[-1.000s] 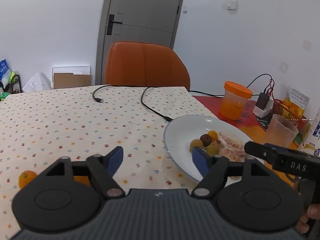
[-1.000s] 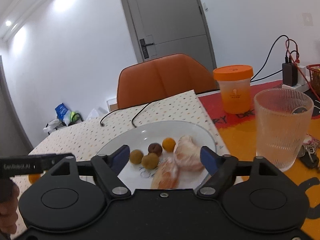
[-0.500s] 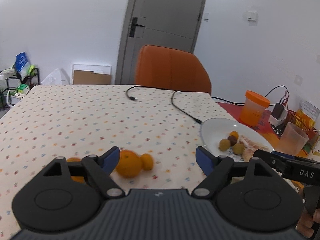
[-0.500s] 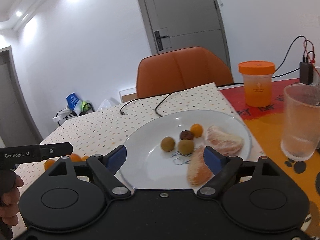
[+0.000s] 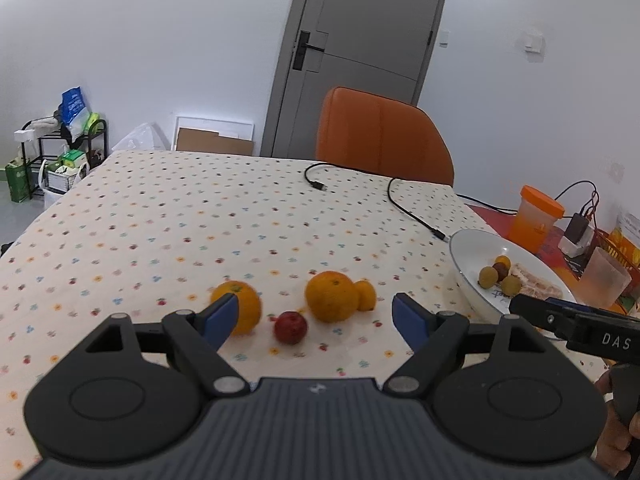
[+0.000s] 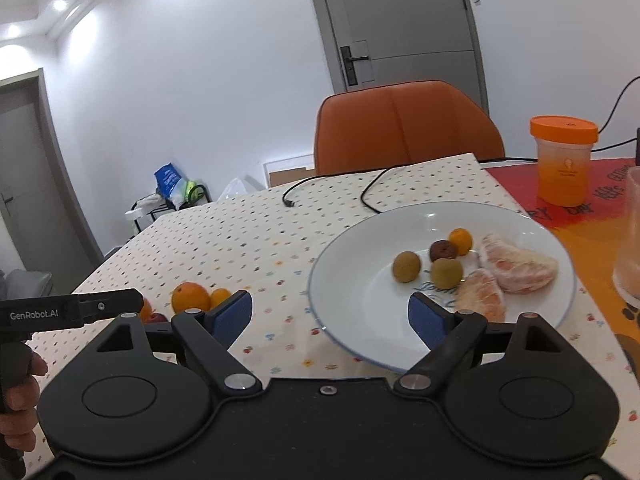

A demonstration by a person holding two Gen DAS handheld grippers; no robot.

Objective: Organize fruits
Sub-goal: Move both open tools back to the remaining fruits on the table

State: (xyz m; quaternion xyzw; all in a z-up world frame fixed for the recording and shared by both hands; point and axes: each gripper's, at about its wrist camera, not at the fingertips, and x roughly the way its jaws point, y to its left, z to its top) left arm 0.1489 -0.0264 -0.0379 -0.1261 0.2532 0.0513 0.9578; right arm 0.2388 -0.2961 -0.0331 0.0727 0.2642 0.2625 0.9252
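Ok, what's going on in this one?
A person is sorting fruit with two hand-held grippers, both open and empty. The left hand-held gripper faces loose fruit on the tablecloth: two oranges, a small orange fruit and a red fruit. The right hand-held gripper faces the white plate, which holds small fruits and peeled segments.

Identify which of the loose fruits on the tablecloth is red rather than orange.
The small red fruit lying between the two big oranges, nearest the left gripper. The left orange, right orange and the little one touching it are all orange.
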